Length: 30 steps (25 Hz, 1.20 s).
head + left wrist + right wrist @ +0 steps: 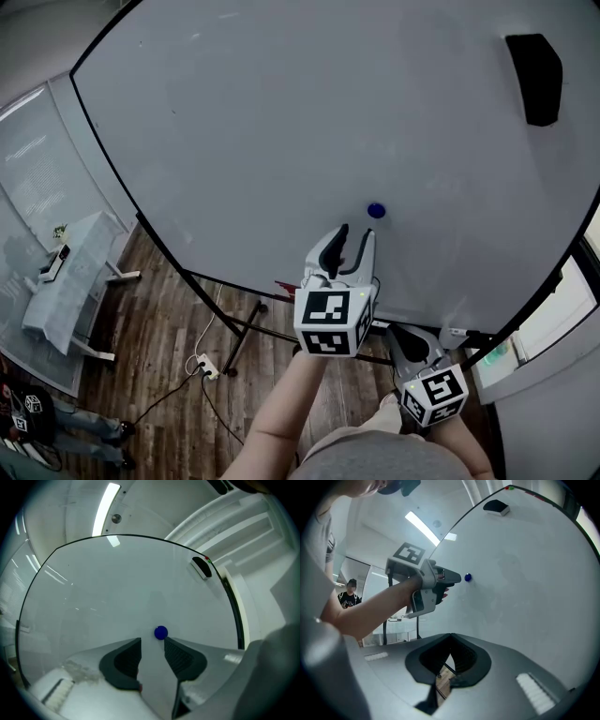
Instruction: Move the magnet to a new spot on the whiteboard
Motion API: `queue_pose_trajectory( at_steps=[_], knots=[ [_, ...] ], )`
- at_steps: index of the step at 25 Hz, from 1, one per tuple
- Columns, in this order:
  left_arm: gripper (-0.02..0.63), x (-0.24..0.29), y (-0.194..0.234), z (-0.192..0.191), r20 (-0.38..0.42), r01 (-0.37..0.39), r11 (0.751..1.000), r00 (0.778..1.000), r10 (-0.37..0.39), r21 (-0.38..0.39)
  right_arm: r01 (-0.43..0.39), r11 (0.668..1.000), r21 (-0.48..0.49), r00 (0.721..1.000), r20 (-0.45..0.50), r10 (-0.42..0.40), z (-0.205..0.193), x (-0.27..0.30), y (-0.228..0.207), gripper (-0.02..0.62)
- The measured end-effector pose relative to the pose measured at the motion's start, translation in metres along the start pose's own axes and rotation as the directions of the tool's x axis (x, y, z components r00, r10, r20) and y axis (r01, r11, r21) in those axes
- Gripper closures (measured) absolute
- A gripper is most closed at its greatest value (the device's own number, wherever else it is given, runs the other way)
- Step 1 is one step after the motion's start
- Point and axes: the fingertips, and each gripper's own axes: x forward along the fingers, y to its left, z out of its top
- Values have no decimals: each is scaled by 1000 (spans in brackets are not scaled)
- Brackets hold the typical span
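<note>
A small round blue magnet (376, 210) sticks to the big whiteboard (281, 112), low and right of its middle. My left gripper (357, 232) points at the board just below-left of the magnet, its jaws open. In the left gripper view the magnet (161, 632) lies just beyond the fingertips, near the right finger (180, 656), and nothing is between the pads. From the right gripper view, the left gripper (457, 577) stands a short way from the magnet (468, 577). My right gripper (398, 330) hangs lower, by the board's bottom edge, with its jaws (450, 637) together and nothing held.
A black eraser (534, 77) sits on the board's upper right. Under the board are its dark stand legs (239, 328), a power strip (208, 367) with cable on the wooden floor, and a white table (70, 272) at left. A person (347, 595) stands far behind.
</note>
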Motion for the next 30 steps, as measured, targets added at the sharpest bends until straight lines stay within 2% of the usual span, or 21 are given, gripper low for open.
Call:
queue_pose_trajectory(
  at_steps=[5, 15, 21, 25, 30],
  knots=[
    [459, -31, 12, -7, -3, -31, 999, 1000, 31, -30, -10, 1000, -4, 1000, -8, 10, 1, -3, 17, 594],
    [600, -104, 16, -27, -17, -20, 998, 1000, 19, -58, -11, 1000, -5, 1000, 5, 11, 7, -13, 46, 594],
    [601, -152, 21, -49, -41, -29, 996, 999, 26, -84, -9, 1000, -1, 1000, 21, 9, 10, -17, 64, 594],
    [601, -182, 22, -67, -50, -28, 990, 999, 21, -136, -22, 1000, -4, 999, 33, 22, 12, -19, 75, 594],
    [601, -215, 28, -92, -90, -60, 984, 995, 45, -166, -37, 999, -9, 999, 28, 37, 10, -19, 88, 594]
  ],
)
